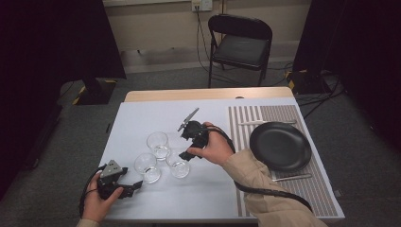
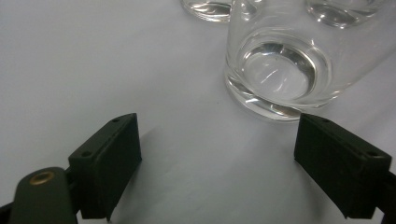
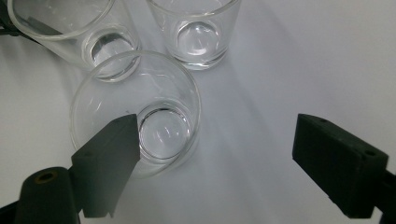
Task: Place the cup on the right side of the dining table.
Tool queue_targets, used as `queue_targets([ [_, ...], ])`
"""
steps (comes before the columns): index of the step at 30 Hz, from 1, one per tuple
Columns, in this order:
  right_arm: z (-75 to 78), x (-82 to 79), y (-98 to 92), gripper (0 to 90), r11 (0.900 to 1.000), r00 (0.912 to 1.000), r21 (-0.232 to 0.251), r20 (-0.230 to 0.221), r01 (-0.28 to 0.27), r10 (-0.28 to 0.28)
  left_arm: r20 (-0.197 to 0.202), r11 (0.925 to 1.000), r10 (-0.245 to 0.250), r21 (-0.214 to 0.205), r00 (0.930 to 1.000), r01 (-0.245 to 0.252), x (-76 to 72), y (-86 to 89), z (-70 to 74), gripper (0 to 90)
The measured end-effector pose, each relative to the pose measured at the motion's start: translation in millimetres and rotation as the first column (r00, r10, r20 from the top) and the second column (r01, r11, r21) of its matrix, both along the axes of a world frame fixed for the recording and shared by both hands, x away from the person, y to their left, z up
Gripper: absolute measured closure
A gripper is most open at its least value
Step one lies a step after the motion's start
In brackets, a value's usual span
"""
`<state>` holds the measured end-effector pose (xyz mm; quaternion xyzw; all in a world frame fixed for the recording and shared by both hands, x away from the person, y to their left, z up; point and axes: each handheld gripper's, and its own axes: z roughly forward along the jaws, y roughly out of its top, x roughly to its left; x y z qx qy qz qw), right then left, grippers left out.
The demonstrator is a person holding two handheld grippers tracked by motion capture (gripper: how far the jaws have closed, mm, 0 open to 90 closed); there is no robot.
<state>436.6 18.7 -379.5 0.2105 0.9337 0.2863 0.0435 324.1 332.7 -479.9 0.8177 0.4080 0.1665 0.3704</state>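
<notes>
**Both grippers spread beside the three glasses**

While I hold both tools low over the white mat (image 1: 142, 123), everything I place is taken from the cluster of three glasses near its middle. My left gripper (image 1: 134, 185) sits just off the near-left side of that cluster, its jaws spread wide with nothing between them; in the left gripper view (image 2: 217, 163) the nearest glass (image 2: 285, 70) stands upright just ahead, apart from both pads. That is the left glass (image 1: 147, 167) of the cluster in the high view. Behind it stands the far glass (image 1: 158, 144), and to its right the right glass (image 1: 178, 164), each close to its neighbours. My right gripper (image 1: 182, 150) hangs right above that right glass, jaws wide apart and pinching nothing; in the right gripper view (image 3: 217, 163) the glass (image 3: 140, 112) lies beneath the left pad, though I cannot tell if they touch. Well right of the cluster, a black plate (image 1: 280, 145) rests on a striped placemat (image 1: 246, 124), between a knife (image 1: 260, 122) and another piece of cutlery (image 1: 292, 178).
</notes>
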Motion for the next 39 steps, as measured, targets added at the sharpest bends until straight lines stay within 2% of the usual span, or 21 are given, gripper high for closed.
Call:
queue_targets([
  [16,-13.0,2.0,8.9,14.4,0.9996,1.0000,-0.026,-0.001,0.009,-0.009,-0.004,1.0000,0.000,-0.008,1.0000,0.000,0.1,0.3,-0.1,14.0],
  [22,-17.8,2.6,11.5,14.7,0.9997,1.0000,-0.023,-0.003,0.008,-0.008,-0.005,1.0000,-0.001,-0.009,1.0000,0.001,0.1,0.6,0.0,14.0],
  [26,-21.6,3.1,13.1,14.8,0.9989,1.0000,-0.046,-0.008,0.001,-0.002,-0.005,0.9999,-0.003,-0.011,1.0000,0.003,0.3,0.9,0.0,14.0],
  [36,-28.8,3.9,12.9,17.4,0.9992,0.9995,-0.039,-0.030,0.007,-0.008,-0.005,1.0000,-0.003,-0.007,1.0000,0.002,0.2,0.8,0.1,14.0],
  [39,-29.5,3.9,13.4,17.5,0.9992,0.9998,-0.040,-0.017,0.002,-0.003,-0.003,1.0000,-0.006,-0.006,1.0000,0.006,0.5,1.2,0.2,14.0],
])
